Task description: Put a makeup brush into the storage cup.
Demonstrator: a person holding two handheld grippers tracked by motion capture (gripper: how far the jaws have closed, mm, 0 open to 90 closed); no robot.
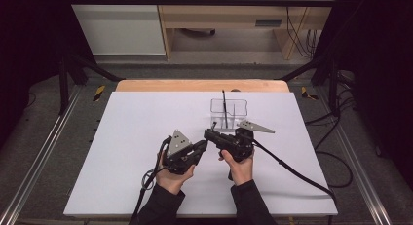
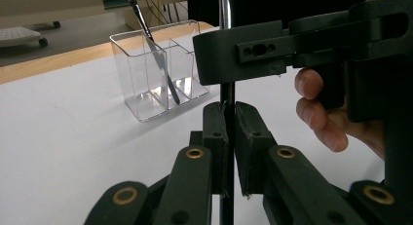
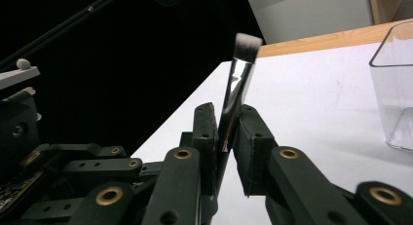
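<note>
One white counter [image 1: 122, 152], one clear divided organizer [image 1: 229, 113] at its one o'clock with one brush [image 2: 151, 45] standing inside. Two grippers meet mid-counter: left gripper [image 2: 229, 132] clamped on the second brush's [image 3: 238, 84] handle, right gripper [image 3: 228, 137] pinching its silver ferrule, bristles at twelve.

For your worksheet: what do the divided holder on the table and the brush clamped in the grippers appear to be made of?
Holder: probably clear glossy acrylic or similar plastic; you can see through its walls, and its edges glint.
Brush: the ferrule looks like polished metal, with mirror-like reflections; the pale bristle tip seems soft fibre, though natural or synthetic can't be told. The handle is dark, its material unclear.
</note>
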